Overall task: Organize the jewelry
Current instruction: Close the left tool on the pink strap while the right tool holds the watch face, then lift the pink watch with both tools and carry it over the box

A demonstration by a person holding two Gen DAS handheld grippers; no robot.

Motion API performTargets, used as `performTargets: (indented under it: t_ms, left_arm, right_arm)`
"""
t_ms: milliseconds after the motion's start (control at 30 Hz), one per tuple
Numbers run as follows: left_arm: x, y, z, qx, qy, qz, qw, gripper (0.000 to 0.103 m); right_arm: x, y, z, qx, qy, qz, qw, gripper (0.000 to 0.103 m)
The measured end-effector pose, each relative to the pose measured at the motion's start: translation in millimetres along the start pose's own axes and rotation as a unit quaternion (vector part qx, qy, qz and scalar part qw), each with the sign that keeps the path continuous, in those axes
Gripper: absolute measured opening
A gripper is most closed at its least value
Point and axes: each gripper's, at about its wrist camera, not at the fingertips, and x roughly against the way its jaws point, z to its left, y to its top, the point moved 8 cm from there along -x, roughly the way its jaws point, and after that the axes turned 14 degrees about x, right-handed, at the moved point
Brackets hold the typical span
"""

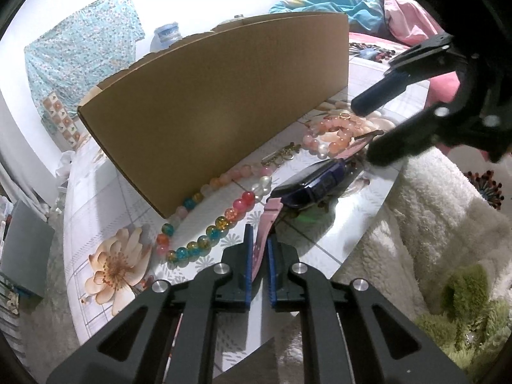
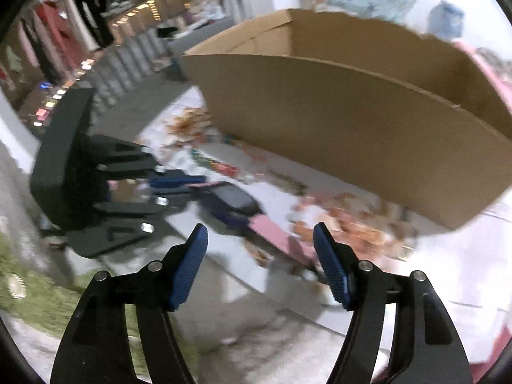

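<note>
Bright overexposed wall, glare on glossy table [image 1: 320, 240], fisheye-bent edges, right wrist view motion-blurred

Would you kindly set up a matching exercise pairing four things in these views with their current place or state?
1. left hand-held gripper
2. right hand-held gripper
3. cardboard box
4. multicoloured bead bracelet

A. stands upright on the table
B. open, holding nothing
C. lies flat beside the box
D. shut on the pink watch strap

Pairs: 1-D, 2-B, 3-A, 4-C

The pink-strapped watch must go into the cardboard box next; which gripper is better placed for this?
Left. The left gripper is already shut on the pink strap of the watch, close to the cardboard box. The right gripper is open and empty.
</note>
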Motion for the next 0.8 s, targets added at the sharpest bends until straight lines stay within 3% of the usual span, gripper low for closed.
performTargets:
  t_ms: [167,300,433,600,800]
  left_arm:
    - [0.1,-0.6,0.2,0.0,-0.001,-0.001,1.0,0.007]
    - [-0.3,-0.5,0.6,-0.002,0.0,-0.004,1.0,0.007]
    - [-0.3,-0.3,-0.6,-0.005,0.003,-0.009,0.9999,0.007]
    - [2.6,2.1,-0.8,-0.012,0.012,-0.019,0.9997,0.004]
    - [17.1,9.9,2.2,-0.009,0.014,-0.039,0.9991,0.003]
  right_arm:
    - [-7.3,-2.9,6.2,0.07,-0.092,0.027,0.993,0.038]
    - [-21.3,-4.7,16.6,0.126,-0.129,0.046,0.983,0.029]
    - [-34.5,-5.2,18.2,0.156,-0.152,0.061,0.974,0.011]
    - [-32.9,-4.2,15.1,0.155,-0.177,0.051,0.971,0.002]
    - [-15.8,-0.3,5.6,0.142,-0.207,0.022,0.968,0.001]
